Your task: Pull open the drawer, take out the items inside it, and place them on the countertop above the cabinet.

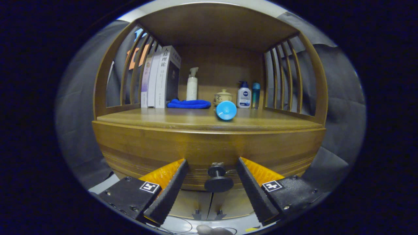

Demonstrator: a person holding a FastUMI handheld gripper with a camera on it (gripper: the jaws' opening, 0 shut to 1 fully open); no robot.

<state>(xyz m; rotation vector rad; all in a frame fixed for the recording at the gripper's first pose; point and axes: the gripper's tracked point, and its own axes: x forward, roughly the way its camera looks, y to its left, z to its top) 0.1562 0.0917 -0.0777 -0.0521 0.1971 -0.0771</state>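
The gripper [211,166] is seen with jaws spread wide, untouching, either side of the small round black knob [218,179] of the closed brown wooden drawer [209,147] at lower centre.

Cabinet [209,143]: varnished wood, smooth, visible grain, mild sheen. Drawer knob [218,178]: dark, matt, between the spread fingers of the gripper [211,164]. Blue cloth [188,104], far on countertop [183,119]: soft, fuzzy.
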